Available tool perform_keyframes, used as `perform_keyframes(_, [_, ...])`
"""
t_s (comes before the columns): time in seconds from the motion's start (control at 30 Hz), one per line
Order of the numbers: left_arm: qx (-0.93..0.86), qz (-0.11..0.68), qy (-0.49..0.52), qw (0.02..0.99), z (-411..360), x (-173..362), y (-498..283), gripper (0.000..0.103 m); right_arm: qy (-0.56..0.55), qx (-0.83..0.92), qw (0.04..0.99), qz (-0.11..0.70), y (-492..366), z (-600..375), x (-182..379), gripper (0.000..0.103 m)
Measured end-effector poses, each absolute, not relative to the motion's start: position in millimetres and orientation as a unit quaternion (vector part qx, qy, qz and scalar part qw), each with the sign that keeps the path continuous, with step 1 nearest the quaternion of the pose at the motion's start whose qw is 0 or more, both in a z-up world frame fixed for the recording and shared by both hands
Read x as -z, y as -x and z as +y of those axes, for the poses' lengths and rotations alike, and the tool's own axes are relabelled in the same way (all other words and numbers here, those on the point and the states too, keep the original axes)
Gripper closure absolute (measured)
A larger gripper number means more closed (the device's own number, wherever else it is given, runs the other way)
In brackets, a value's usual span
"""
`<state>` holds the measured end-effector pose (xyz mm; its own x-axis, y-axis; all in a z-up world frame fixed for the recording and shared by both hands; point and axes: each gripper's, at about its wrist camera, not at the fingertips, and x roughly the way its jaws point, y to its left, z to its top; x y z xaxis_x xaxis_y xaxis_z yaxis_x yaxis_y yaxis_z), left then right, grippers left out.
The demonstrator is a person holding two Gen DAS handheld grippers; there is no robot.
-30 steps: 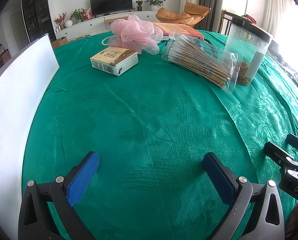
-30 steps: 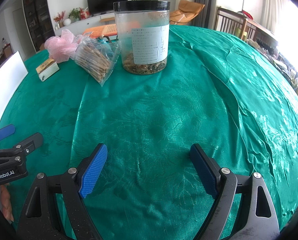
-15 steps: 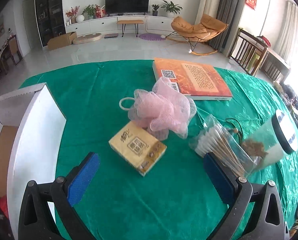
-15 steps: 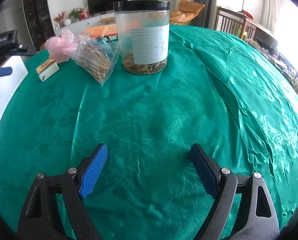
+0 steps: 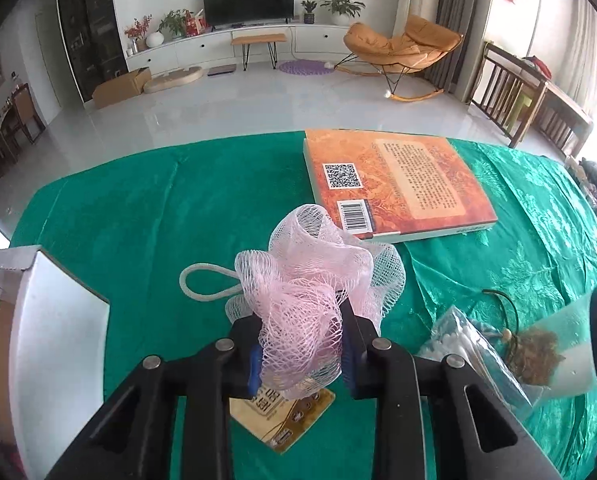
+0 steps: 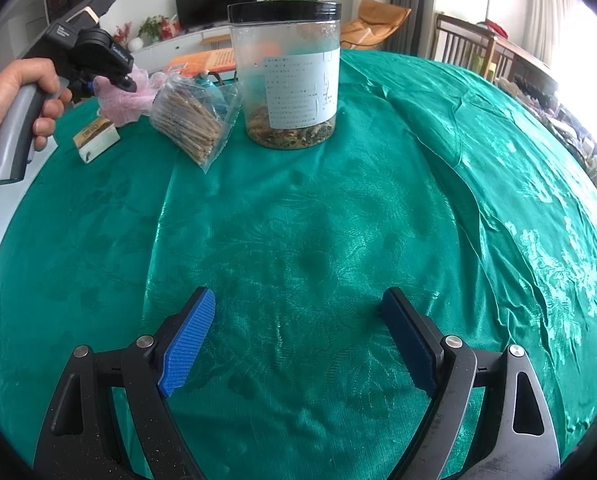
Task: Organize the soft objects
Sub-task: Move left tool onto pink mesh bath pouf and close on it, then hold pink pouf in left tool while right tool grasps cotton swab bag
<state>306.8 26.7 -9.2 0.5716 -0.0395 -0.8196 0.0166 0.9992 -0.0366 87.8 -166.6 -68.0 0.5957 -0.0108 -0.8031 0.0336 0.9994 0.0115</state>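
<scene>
Now left gripper [image 5: 300, 344] clenched on pink mesh pouf [image 5: 314, 280], right gripper [image 6: 296, 340] released over bare green cloth [image 6: 298, 240], box edge [image 5: 70, 280] left.

Your left gripper [image 5: 300, 354] is clamped on the pink mesh bath pouf [image 5: 314, 280], its white cord loop [image 5: 206, 286] lying on the green tablecloth [image 5: 138, 216]. A tan tissue pack [image 5: 286, 420] sits beneath; an orange book [image 5: 398, 184] lies beyond, a white box [image 5: 54, 336] at left.
</scene>
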Motion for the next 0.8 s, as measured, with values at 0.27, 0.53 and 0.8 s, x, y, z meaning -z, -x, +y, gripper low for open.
perform_keyframes(0.27, [0.102, 0.483, -0.002, 0.870, 31, -23, -146, 0.073, -0.013, 0.012, 0.893, 0.449, -88, -167, 68, 0.015])
perform_keyframes(0.53, [0.108, 0.488, -0.037, 0.865, 21, 34, -60, 0.012, -0.013, 0.012, 0.893, 0.449, -88, -167, 68, 0.015])
perform_keyframes(0.8, [0.067, 0.474, -0.002, 0.878, 29, 57, -70, 0.009, -0.013, 0.012, 0.893, 0.449, -88, -167, 68, 0.015])
